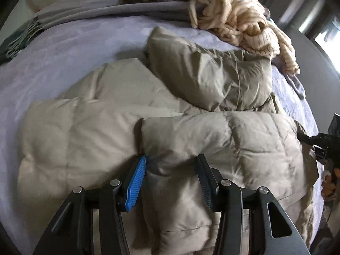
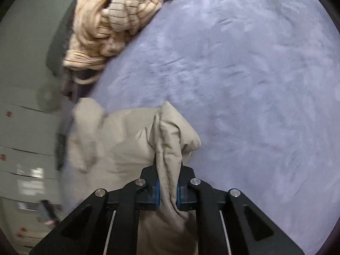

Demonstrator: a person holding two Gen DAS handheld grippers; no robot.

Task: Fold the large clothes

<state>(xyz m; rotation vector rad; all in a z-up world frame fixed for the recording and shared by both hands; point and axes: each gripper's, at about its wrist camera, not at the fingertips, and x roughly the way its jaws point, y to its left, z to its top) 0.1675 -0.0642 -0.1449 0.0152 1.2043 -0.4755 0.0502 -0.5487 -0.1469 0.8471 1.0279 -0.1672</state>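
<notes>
Right gripper (image 2: 167,191) clenched on bunched edge of beige quilted puffer jacket (image 1: 148,114); left gripper (image 1: 172,165) parted, straddling a jacket fold. Jacket on lavender bedspread (image 2: 244,74); cream knit blanket (image 2: 114,19) beyond. No legible writing.

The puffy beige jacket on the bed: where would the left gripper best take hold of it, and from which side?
Grip the folded edge of the jacket right at the left gripper, coming from above on the near side. That edge stands up as a raised ridge, thin enough to fit between the open fingers. The right gripper already pinches a bunched corner, so I would take the opposite end.
</notes>
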